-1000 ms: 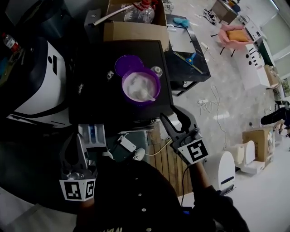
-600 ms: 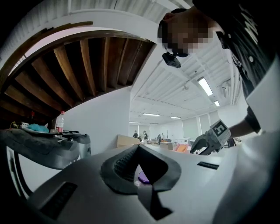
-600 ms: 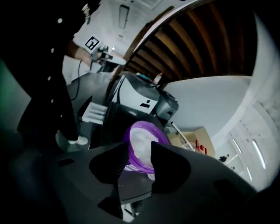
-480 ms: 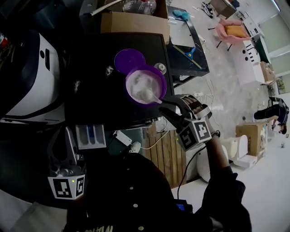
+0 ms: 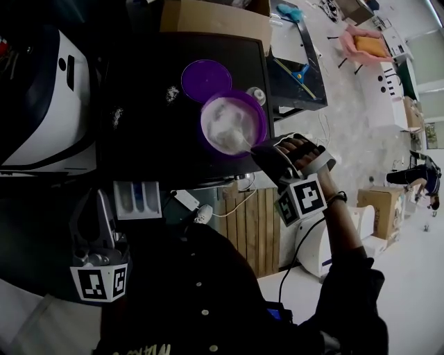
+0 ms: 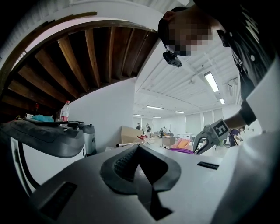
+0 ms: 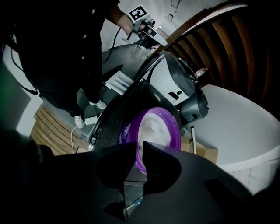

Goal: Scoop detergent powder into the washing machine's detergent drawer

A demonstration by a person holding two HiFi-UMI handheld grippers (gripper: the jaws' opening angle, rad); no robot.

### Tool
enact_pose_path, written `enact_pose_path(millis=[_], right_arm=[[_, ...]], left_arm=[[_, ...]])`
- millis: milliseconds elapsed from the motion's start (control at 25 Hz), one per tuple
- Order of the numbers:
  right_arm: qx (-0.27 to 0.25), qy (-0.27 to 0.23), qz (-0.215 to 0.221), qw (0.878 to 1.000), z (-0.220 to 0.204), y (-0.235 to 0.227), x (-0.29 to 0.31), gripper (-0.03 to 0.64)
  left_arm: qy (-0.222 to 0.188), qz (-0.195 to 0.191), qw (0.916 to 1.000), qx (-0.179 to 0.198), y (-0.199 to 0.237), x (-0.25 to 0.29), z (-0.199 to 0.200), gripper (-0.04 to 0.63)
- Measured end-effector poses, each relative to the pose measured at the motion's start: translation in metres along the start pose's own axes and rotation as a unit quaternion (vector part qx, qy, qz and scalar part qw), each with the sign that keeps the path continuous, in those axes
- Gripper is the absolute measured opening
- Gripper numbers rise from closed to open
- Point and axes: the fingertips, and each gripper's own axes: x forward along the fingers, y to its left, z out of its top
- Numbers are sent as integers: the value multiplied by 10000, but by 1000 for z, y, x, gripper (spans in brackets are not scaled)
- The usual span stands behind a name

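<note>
A purple tub (image 5: 258, 114) of white detergent powder (image 5: 225, 125) stands on a black table top, its purple lid (image 5: 207, 80) lying beside it. A white scoop lies in the powder with its handle (image 5: 243, 145) toward the tub's near rim. My right gripper (image 5: 255, 151) tilts down over that rim; its jaws have just been closing and now pinch the white handle (image 7: 139, 146). The white detergent drawer (image 5: 137, 200) sticks out below the table's near edge. My left gripper (image 5: 97, 201) hangs just left of the drawer, level, its tips (image 6: 138, 145) meeting on nothing.
A white and dark washing machine (image 5: 41, 104) stands left of the black table (image 5: 152, 139). A cardboard box (image 5: 215, 21) sits behind the table and a small clear cup (image 5: 258, 95) beside the tub. Cables and a wooden slat platform (image 5: 250, 222) lie below.
My right gripper came in from the near right, rolled and dipped to the tub's rim, and its jaws narrowed onto the scoop handle. The left gripper drifted slightly left beside the drawer.
</note>
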Motion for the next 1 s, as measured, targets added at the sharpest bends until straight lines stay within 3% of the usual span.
enact_pose_path(millis=[280,600,840,1000], right_arm=[[38,-107,206,9997,5,-1,-8,37],[1137,-374,207,9926,6,-21,-16,32],[2786,-552,554,9572,4,-30,-12,32],[3943,-592,1106,9104,4,-32,-10,32]], left_arm=[[16,2,10000,-36,2,0,-1,6],[-7,15,10000,-80,2,1,-1,5],[-21,71,9999,-100,8,-4,-1,6],[11,100,9999,-126,11,-6,-4,6]])
